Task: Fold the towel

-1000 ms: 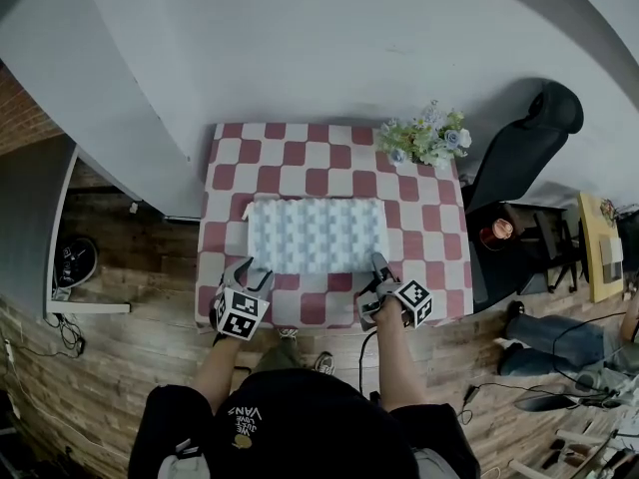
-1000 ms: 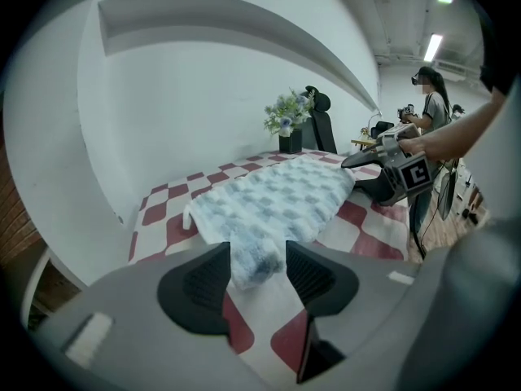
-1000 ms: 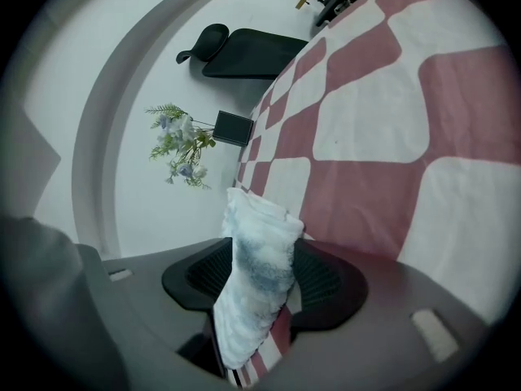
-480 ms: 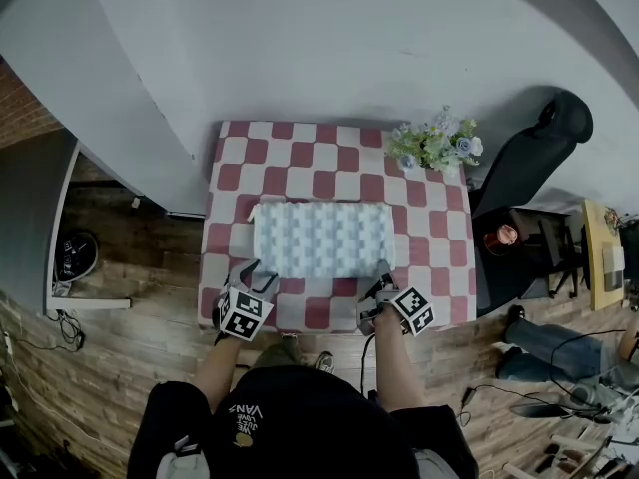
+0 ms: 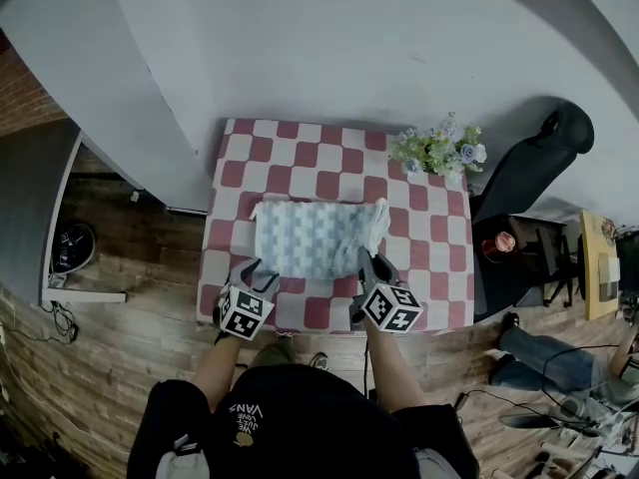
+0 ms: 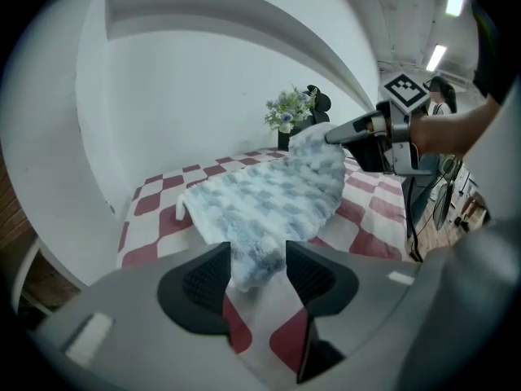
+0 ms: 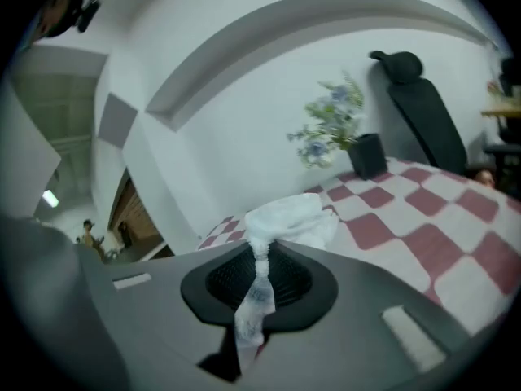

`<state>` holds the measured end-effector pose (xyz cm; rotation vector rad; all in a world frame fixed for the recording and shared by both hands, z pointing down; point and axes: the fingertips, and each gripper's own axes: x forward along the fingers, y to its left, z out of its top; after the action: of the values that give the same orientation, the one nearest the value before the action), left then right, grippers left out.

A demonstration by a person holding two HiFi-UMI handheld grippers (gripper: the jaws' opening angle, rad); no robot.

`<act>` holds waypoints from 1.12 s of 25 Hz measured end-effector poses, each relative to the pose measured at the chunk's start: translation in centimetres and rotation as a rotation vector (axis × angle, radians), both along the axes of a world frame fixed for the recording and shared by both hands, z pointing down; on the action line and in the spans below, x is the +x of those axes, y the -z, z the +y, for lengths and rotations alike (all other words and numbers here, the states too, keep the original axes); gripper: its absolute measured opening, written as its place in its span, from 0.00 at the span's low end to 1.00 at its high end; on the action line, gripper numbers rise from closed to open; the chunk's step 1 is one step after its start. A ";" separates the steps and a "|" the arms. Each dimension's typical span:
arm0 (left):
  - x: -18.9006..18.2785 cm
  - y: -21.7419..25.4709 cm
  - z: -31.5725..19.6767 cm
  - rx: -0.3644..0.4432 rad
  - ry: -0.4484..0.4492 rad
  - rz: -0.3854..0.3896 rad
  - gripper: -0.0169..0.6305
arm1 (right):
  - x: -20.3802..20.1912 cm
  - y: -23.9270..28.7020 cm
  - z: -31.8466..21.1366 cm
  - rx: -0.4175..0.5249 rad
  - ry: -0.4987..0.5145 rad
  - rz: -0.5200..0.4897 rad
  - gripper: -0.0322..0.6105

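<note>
The pale blue-and-white fluffy towel (image 5: pixel 312 238) lies on the checked table (image 5: pixel 300 153). Its near right corner is lifted and bunched. My right gripper (image 5: pixel 365 264) is shut on that corner. Its jaws have just been closing, and in the right gripper view (image 7: pixel 260 277) a thin strip of towel (image 7: pixel 285 217) is pinched between them. My left gripper (image 5: pixel 256 273) sits at the near left corner, open. In the left gripper view (image 6: pixel 254 277) the towel corner (image 6: pixel 248 263) lies loose between the jaws. The right gripper (image 6: pixel 381 135) holds its corner up on that view's right.
A pot of flowers (image 5: pixel 437 148) stands at the table's far right corner. A black chair (image 5: pixel 529 163) is just beyond the table's right side. A white wall runs behind the table, and wooden floor lies along its near edge.
The right gripper has shut on the towel's near right corner, rolled, and lifted it up and inward. The towel's right side now stands bunched. The left gripper has stayed put.
</note>
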<state>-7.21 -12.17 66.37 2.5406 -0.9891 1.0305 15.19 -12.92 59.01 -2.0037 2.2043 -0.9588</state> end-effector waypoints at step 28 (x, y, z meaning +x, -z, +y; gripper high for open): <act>-7.9 0.7 1.7 -0.001 0.216 0.050 0.32 | -25.3 -5.7 2.3 0.035 1.047 0.735 0.12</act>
<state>-15.11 -10.50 65.68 2.3812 -1.2166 0.9013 -10.15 -10.58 64.73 -1.1586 3.7364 -0.0749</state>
